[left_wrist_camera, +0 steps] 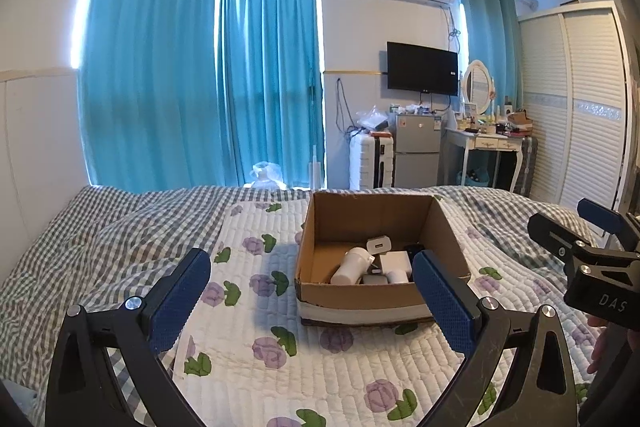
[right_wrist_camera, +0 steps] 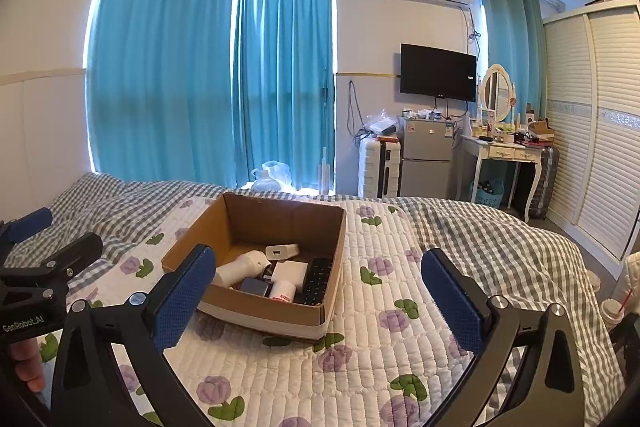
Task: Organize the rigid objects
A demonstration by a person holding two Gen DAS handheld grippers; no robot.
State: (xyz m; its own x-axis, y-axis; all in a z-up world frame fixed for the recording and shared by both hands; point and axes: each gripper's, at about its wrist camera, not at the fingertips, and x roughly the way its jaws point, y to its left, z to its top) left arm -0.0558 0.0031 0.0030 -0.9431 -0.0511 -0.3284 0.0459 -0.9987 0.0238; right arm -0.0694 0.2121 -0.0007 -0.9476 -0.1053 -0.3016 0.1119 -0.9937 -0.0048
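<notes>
Both tools gape empty; white bottle lies tipped in box.

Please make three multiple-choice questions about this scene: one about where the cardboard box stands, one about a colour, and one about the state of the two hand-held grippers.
1. Where does the cardboard box stand?
A. On the floor
B. On the floral quilt on the bed
C. On the white dressing table

2. What colour are the pads of the hand-held grippers?
A. Blue
B. Red
C. Yellow

3. In what state are the left hand-held gripper and the right hand-held gripper?
A. Both shut on chargers
B. One open, one shut
C. Both open and empty

Answers:
1. B, the box rests on the quilt with purple flowers.
2. A, both wrist views show blue textured pads.
3. C, in each view the fingers stand wide apart with nothing between them.
</notes>
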